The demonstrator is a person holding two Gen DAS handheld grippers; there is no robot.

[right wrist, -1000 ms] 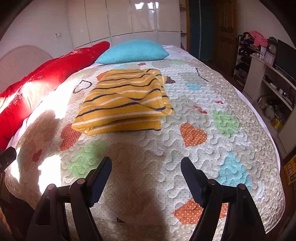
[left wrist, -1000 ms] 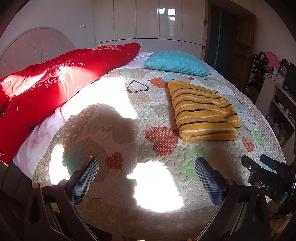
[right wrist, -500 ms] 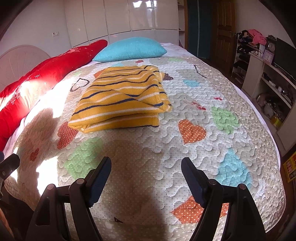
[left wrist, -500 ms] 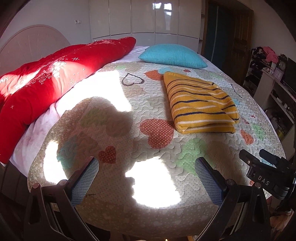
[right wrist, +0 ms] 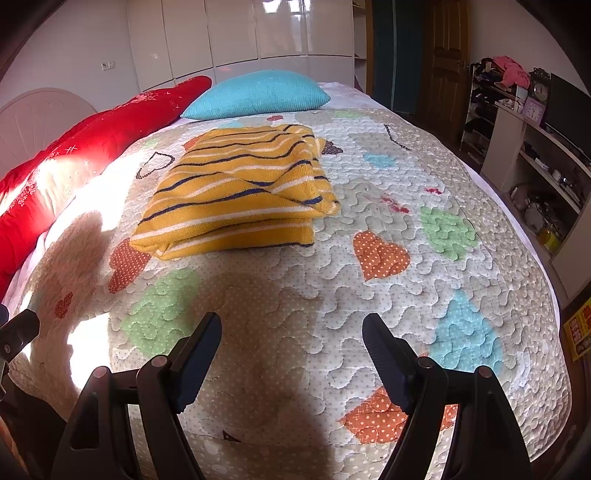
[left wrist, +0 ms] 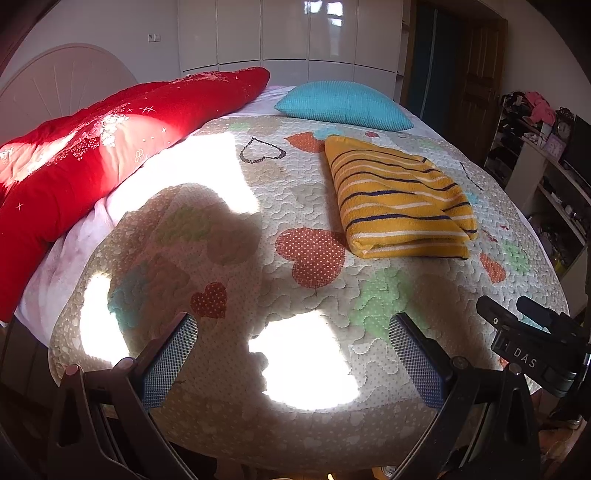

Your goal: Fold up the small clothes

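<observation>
Lying folded into a thick, soft rectangle, the yellow striped knit garment (right wrist: 236, 195) rests on the quilted bedspread (right wrist: 369, 314), well ahead of the right tool (right wrist: 291, 332) and slightly to its left. Its ribbed knit carries thin navy and white stripes, and the stacked layers show as rounded folds along the near edge. From the left tool (left wrist: 291, 332) the same garment (left wrist: 399, 206) sits ahead and to the right, well apart from the fingertips.

Both tools hover over the near end of the bed with their jaws spread wide and nothing between them. The left tool's pads (left wrist: 170, 365) are flat blue panels with a fine mesh-like texture, set on black angular arms; the right tool's pads (right wrist: 199, 354) look dark and smooth in shadow.

The bedspread is beige, dotted with tiny white spots and stitched in wavy, puzzle-like quilting, with appliqué hearts in orange polka dot, green and pale blue. Bright sun patches and soft rounded shadows fall across it ahead of the left tool.

Beyond the garment a plump turquoise pillow (right wrist: 258, 94) with a waffle-like weave lies at the far end. A puffy red duvet (left wrist: 103, 147), sprinkled with white embroidered stars and flowers, runs along the bed's left side. Glossy white wardrobe doors (right wrist: 236, 33) stand behind, and cluttered open shelves (right wrist: 535, 166) are off to the right.
</observation>
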